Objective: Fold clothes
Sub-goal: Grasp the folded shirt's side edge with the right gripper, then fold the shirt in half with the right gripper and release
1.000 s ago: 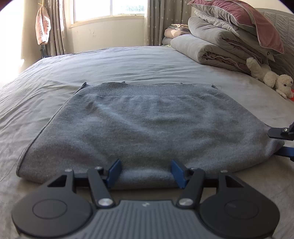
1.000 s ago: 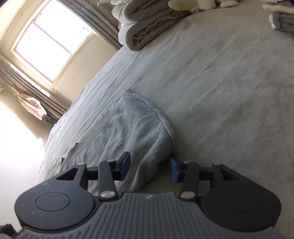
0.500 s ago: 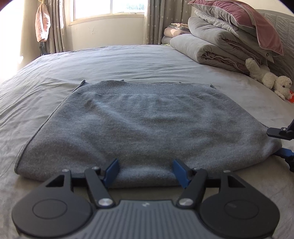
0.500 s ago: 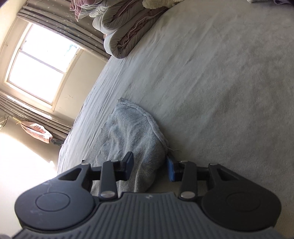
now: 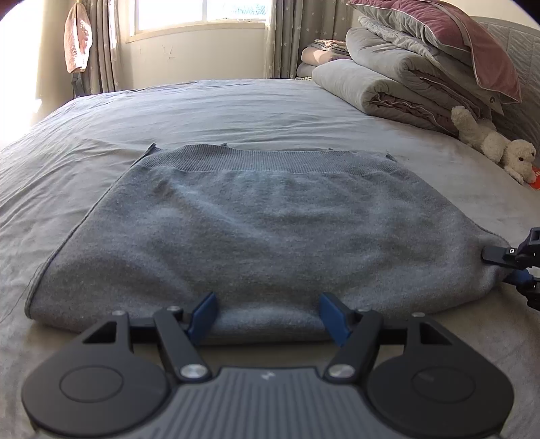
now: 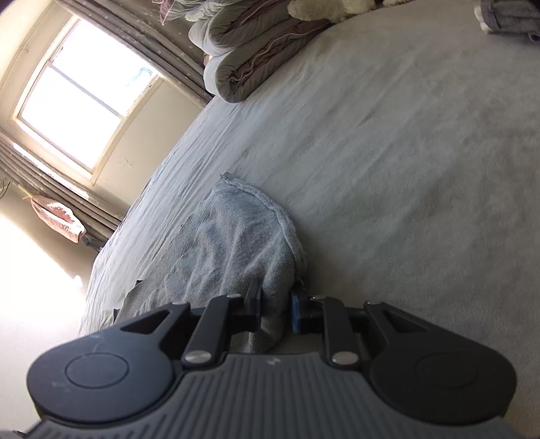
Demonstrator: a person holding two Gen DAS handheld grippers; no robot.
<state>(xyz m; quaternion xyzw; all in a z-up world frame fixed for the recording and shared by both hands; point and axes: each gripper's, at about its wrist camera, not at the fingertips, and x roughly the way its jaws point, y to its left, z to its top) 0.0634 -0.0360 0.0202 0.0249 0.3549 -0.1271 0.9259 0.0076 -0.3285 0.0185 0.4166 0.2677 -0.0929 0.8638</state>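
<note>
A grey knit sweater [image 5: 263, 229] lies folded flat on the bed, ribbed hem at the far side. My left gripper [image 5: 268, 312] is open, its blue pads [image 5: 202, 312] straddling the sweater's near folded edge. My right gripper [image 6: 275, 309] is shut on the sweater's right corner [image 6: 236, 250], with cloth bunched between the pads. The right gripper also shows at the right edge of the left wrist view [image 5: 513, 266], at the sweater's right corner.
The grey bed sheet [image 5: 236, 108] spreads all around. Folded duvets and a pink pillow [image 5: 422, 71] are stacked at the headboard, with a white plush toy [image 5: 489, 141] beside them. A window and curtains [image 5: 202, 20] stand behind. Folded cloth [image 6: 506, 17] lies far right.
My right gripper's jaws have closed onto the sweater's corner. The left gripper has stayed open at the near edge, barely shifting.
</note>
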